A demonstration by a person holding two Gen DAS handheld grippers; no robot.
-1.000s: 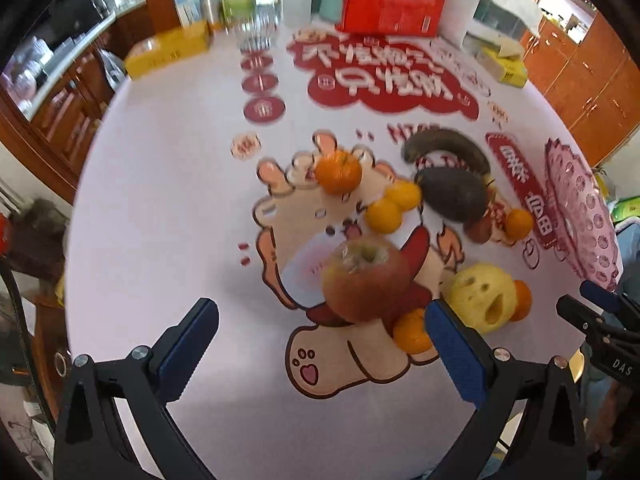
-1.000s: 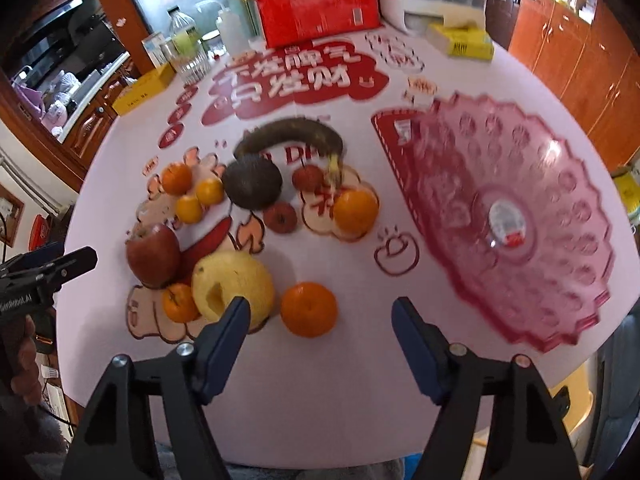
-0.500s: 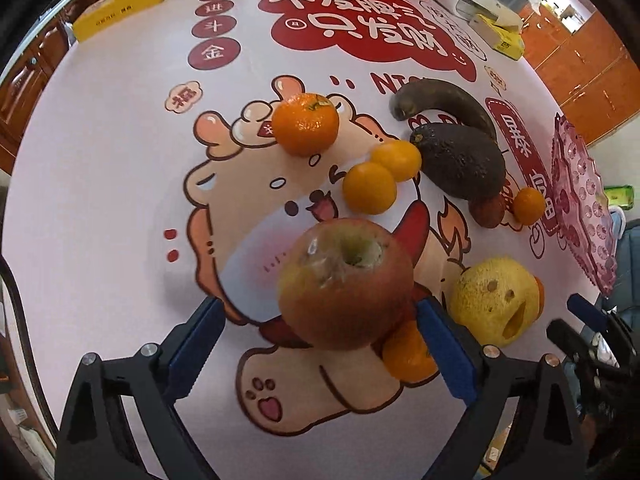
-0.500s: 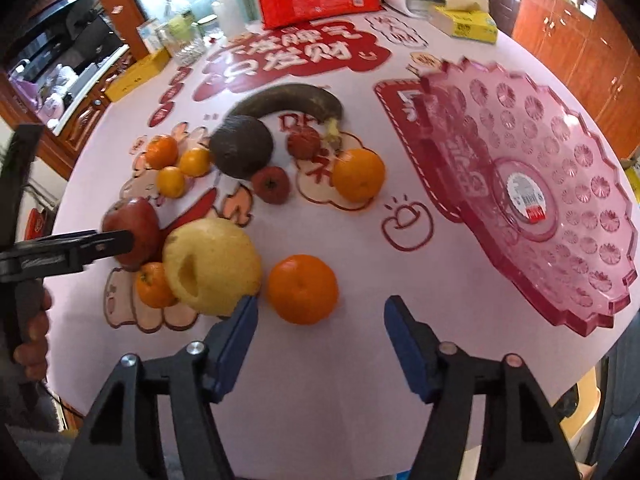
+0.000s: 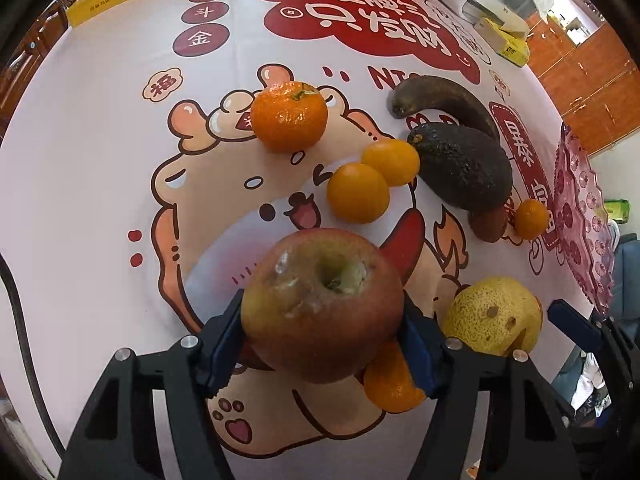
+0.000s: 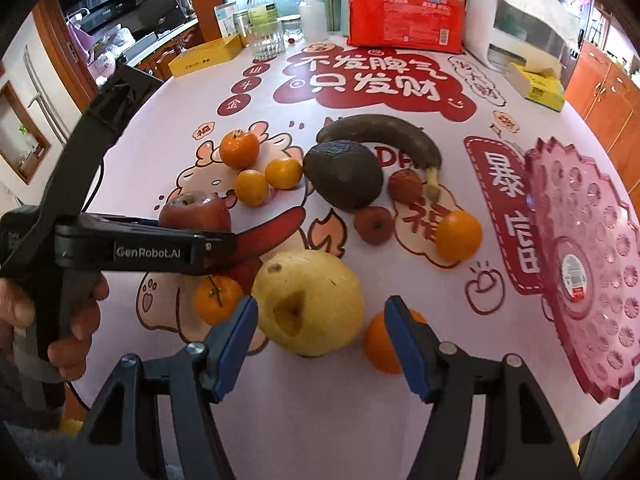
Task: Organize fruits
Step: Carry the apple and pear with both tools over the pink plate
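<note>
A red apple (image 5: 320, 304) sits on the cartoon tablecloth with my left gripper (image 5: 322, 332) straddling it. Its jaws are closing and both blue pads touch the apple's sides. In the right wrist view the same gripper (image 6: 216, 244) reaches in from the left over the apple (image 6: 196, 212). My right gripper (image 6: 320, 332) is open around a yellow pear (image 6: 308, 300), with a gap at the right pad. An orange (image 6: 380, 344) lies just behind the right finger. The pink scalloped plate (image 6: 592, 240) stands on the right.
An avocado (image 6: 344, 174), a dark banana (image 6: 384, 136), several oranges and two small red fruits lie mid-table. A small orange (image 5: 392, 384) touches the apple. A red package (image 6: 404, 20), bottles, a glass and yellow boxes line the far edge.
My left gripper came down over the apple and its jaws narrowed onto it. My right gripper shifted left from the orange to the pear.
</note>
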